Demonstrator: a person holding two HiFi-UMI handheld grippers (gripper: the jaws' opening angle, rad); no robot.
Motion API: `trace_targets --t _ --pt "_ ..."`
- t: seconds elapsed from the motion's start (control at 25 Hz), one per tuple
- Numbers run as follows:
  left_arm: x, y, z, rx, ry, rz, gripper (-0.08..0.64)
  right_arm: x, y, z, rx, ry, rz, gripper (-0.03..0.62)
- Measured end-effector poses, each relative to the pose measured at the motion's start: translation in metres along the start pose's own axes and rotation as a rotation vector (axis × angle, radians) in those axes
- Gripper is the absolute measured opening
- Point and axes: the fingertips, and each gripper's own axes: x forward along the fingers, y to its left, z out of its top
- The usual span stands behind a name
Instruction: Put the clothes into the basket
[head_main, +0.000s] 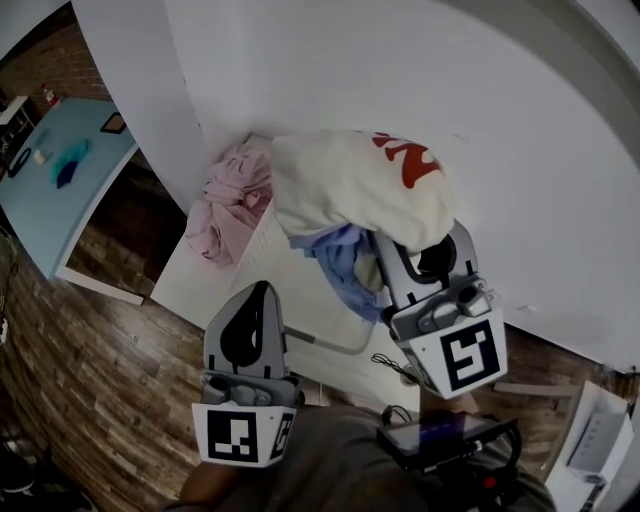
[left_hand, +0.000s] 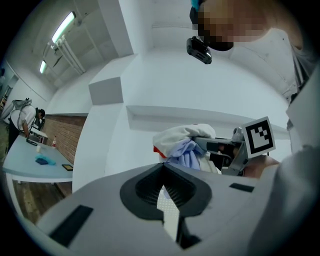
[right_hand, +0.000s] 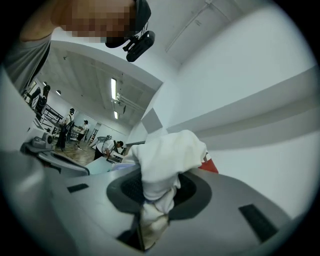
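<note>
The right gripper (head_main: 408, 268) is closed on a cream garment (head_main: 350, 190), which is lifted clear of the worktop (head_main: 212, 288); the cloth is bunched into a lump that runs forward from the jaws and spreads toward the left gripper's side, its red print turned up at the far end; in the right gripper view a narrow tail of it hangs back down between the jaws.
A pale blue garment (head_main: 345, 262) hangs under the cream one, beside the right gripper; whether the jaws pinch it too cannot be told.
The right gripper's fingertips are buried under the cloth.
The left gripper (head_main: 256, 308) is level beside the right one, apart from the bundle, jaws together with nothing between them; through the slit behind them a white perforated surface shows, too little of it to name.
Pink clothes (head_main: 232, 205) lie heaped ahead of the left gripper, on the worktop's far end against the white wall (head_main: 500, 120).
The wall closes off the space ahead of both grippers and beyond the right one; wooden floor (head_main: 90, 380) lies open beyond the left gripper, out to a light-blue table (head_main: 55, 195).
</note>
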Motion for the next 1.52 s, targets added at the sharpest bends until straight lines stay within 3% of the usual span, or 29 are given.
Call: trace_targets --t 0.28,0.48,0.6,1.16,1.52 --pt "-0.002 0.036 -0.041 -0.071 0.11 -0.026 0.008 0.014 0.049 -0.096 0.041 0.334 0.071 0.137" --pt "0.004 0.045 -0.064 -0.097 0.149 -0.041 0.008 0.016 0.067 -0.143 0.031 0.484 0.144 0.252" --pt "0.001 0.049 -0.074 -0.115 0.172 -0.04 0.008 0.009 0.083 -0.165 0.029 0.564 0.199 0.264" --pt "-0.013 0.019 -0.072 -0.111 0.141 -0.022 0.008 -0.054 0.111 -0.182 -0.099 0.788 0.457 0.267" --pt "-0.041 -0.042 -0.059 -0.061 0.094 -0.003 0.008 -0.122 0.098 -0.18 -0.066 0.783 0.48 0.27"
